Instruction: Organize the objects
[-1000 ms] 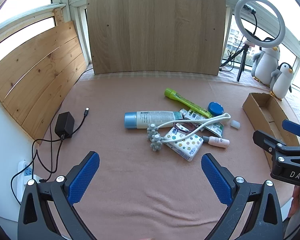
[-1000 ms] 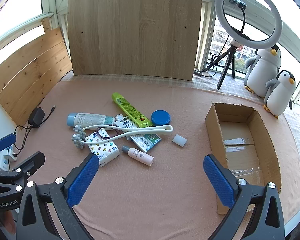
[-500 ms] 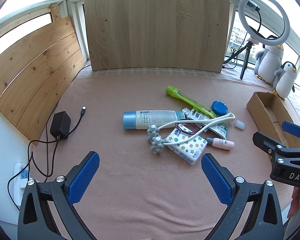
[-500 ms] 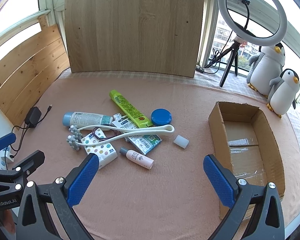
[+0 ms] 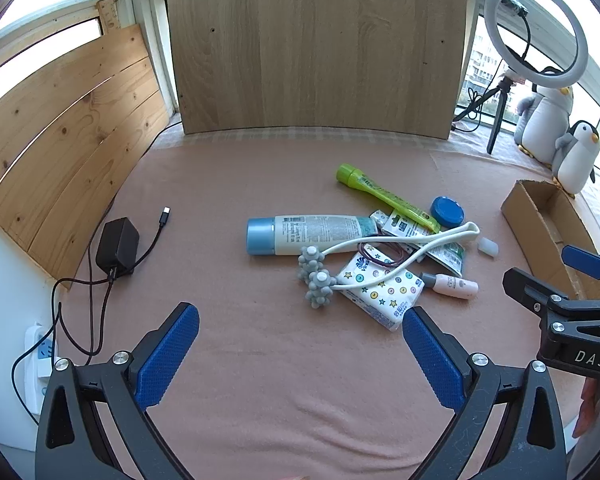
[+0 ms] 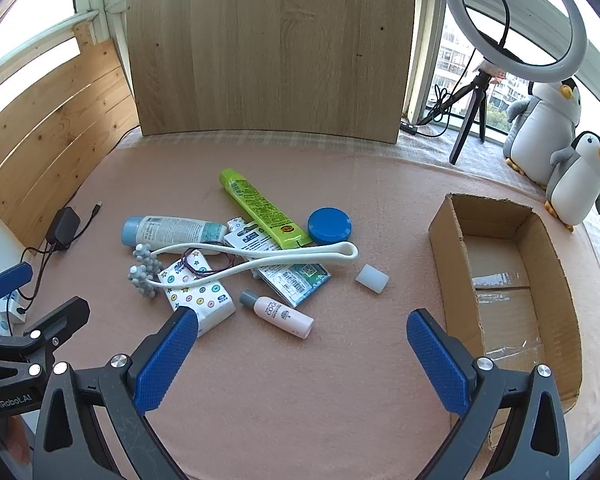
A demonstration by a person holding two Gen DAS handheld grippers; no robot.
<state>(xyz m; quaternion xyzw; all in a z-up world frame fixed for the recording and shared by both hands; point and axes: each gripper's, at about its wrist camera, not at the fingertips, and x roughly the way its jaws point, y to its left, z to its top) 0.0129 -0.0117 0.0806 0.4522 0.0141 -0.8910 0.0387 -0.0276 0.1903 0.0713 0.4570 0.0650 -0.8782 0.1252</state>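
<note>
Cardboard box is seen empty at the right of the pink cloth, with the jumbled pile well apart at centre. Both the left gripper and right gripper are held wide open and empty. The outlying pink bottle is best taken first, across its body. Compared with a second ago, the pile is seen nearer both grippers.
</note>
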